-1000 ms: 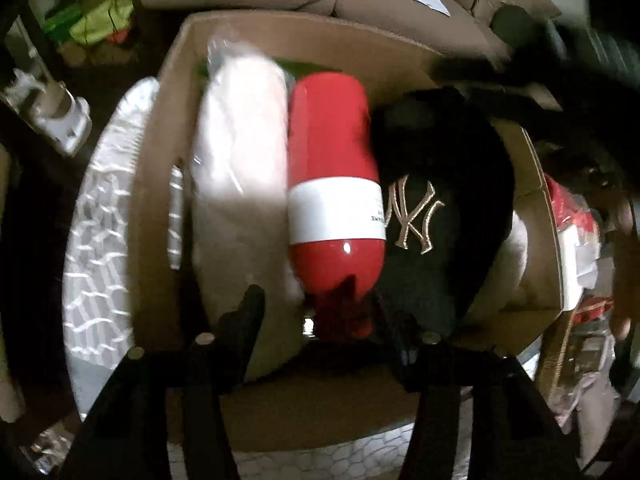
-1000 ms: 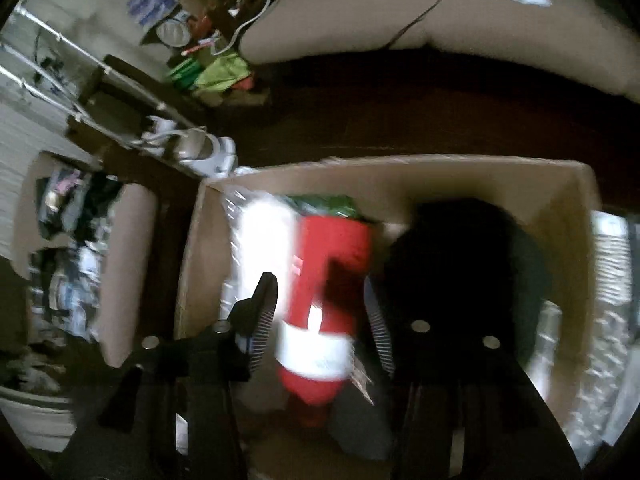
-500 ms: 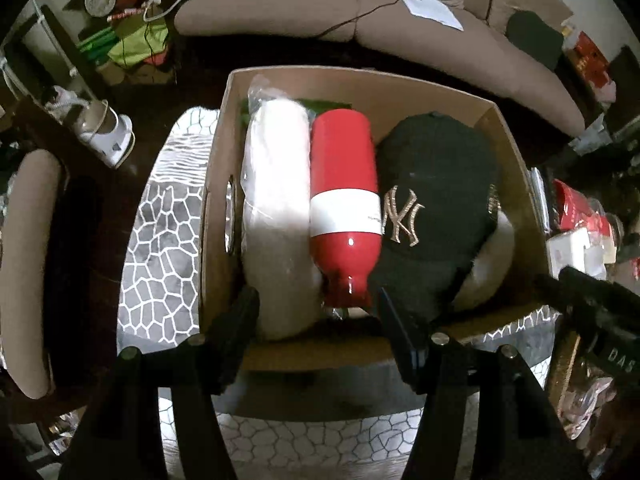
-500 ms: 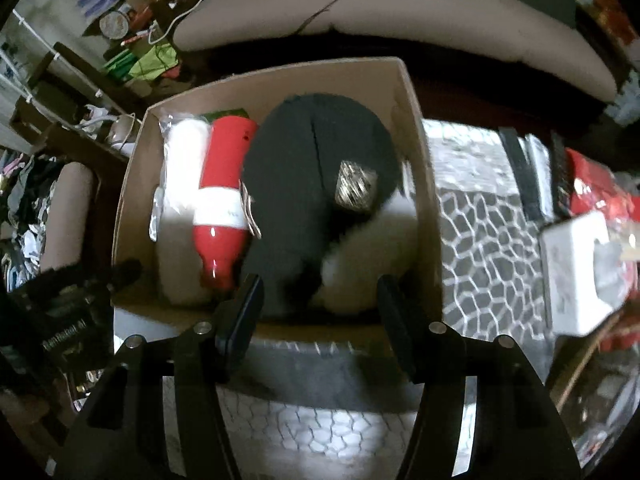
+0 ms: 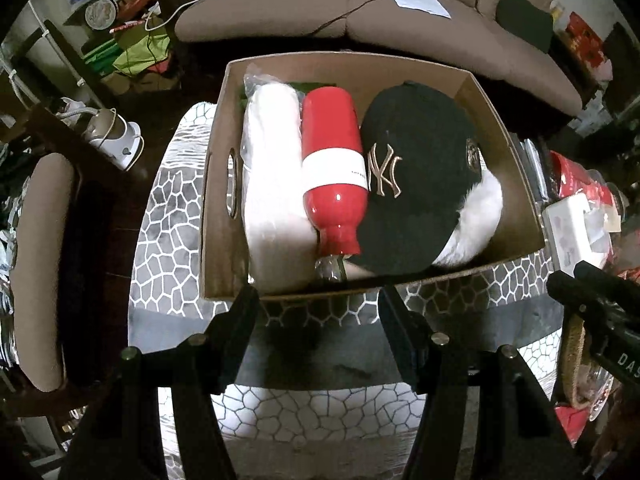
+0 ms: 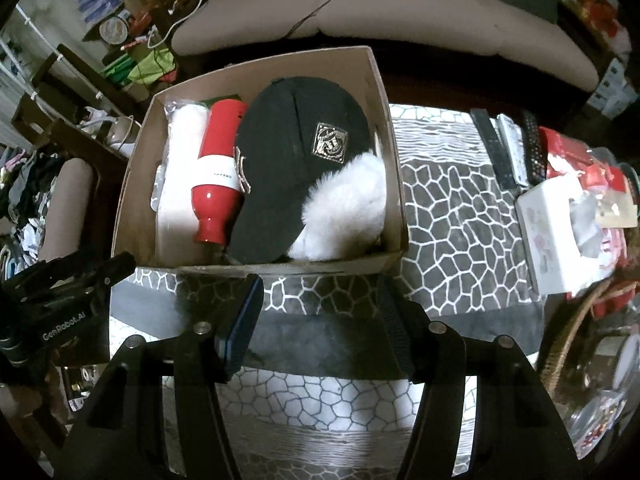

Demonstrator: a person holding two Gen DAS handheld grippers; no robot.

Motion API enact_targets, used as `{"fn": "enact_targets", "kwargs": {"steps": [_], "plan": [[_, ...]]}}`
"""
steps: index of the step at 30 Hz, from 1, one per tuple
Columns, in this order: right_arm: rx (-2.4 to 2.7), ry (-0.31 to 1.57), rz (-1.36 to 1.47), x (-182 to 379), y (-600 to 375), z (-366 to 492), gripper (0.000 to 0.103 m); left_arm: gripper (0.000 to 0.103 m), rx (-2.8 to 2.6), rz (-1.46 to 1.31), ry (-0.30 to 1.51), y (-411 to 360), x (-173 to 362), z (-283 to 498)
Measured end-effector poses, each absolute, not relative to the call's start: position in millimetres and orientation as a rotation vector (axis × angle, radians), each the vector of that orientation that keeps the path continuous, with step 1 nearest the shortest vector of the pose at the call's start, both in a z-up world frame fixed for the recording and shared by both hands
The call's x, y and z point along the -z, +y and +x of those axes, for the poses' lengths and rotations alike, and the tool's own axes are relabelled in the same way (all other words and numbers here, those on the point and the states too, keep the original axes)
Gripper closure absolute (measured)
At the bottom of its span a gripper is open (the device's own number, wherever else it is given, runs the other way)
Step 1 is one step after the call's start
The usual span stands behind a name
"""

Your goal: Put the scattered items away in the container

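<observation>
Both tongs, left [image 5: 316, 312] and right [image 6: 318, 300], wide open and empty; bottle [image 5: 335, 168], cap [image 5: 416, 176] already in box [image 5: 216, 240], looks nearly done.

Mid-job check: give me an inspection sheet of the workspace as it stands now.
Surface: table with a grey stone-pattern cover.
Job's things: cardboard box holds a white bagged roll, red bottle, black NY cap and white fluffy item.
Clutter: tissue box, remotes, red packaging on the table's right.
Grippers: left gripper and right gripper open, empty, short of the box.
Cables: black cable across the sofa.
Surroundings: cluttered room.
</observation>
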State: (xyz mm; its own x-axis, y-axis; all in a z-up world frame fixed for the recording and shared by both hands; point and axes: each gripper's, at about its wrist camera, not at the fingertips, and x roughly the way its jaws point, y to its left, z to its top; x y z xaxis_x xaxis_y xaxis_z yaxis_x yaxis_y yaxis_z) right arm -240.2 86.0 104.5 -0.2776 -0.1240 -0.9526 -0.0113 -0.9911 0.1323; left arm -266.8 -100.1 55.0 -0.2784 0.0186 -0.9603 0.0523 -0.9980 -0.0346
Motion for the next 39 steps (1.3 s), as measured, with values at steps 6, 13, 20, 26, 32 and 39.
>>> {"fn": "enact_targets", "kwargs": {"steps": [6,13,20,26,32,39], "plan": [[2.457,-0.121,1.826,-98,75,-225,0.047,0.041,2.492,1.864,0.101,-102,-47,-251],[2.471,-0.127,1.804,-96,70,-217,0.047,0.041,2.48,1.863,0.144,-104,-42,-241],[2.477,-0.123,1.79,-94,70,-217,0.042,0.041,2.491,1.832,0.163,-107,-46,-243],[2.483,-0.149,1.804,-86,75,-210,0.04,0.041,2.515,1.785,0.136,-105,-49,-241],[2.502,-0.152,1.783,-81,78,-202,0.034,0.032,2.53,1.741,0.143,-106,-48,-230],[2.473,-0.214,1.751,-77,79,-193,0.006,0.017,2.488,1.712,0.207,-114,-42,-216]]}}
